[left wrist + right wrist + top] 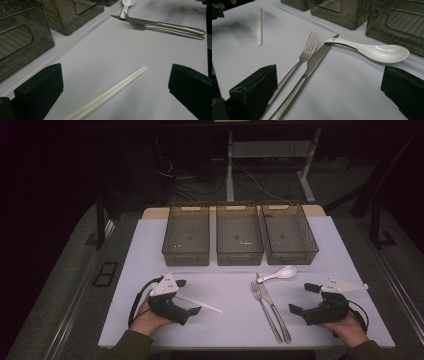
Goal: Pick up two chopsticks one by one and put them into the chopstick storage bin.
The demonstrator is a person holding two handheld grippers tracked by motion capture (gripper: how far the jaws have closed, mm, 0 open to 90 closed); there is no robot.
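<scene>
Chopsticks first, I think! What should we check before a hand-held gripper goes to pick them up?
1. Left hand-held gripper open wide: ok, both black jaws stand apart with nothing held.
2. Chopsticks lined up with it: ok, the white pair lies flat on the table, running up between the jaws.
3. Chopsticks lying together: ok, side by side and touching.
4. Room around them: ok, the fork and knife lie farther off.
5. Right hand-held gripper out of the way: ok, it is open and sits near the fork and knife, apart from the chopsticks.
6. Bins ready: ok, three grey bins look empty.
</scene>
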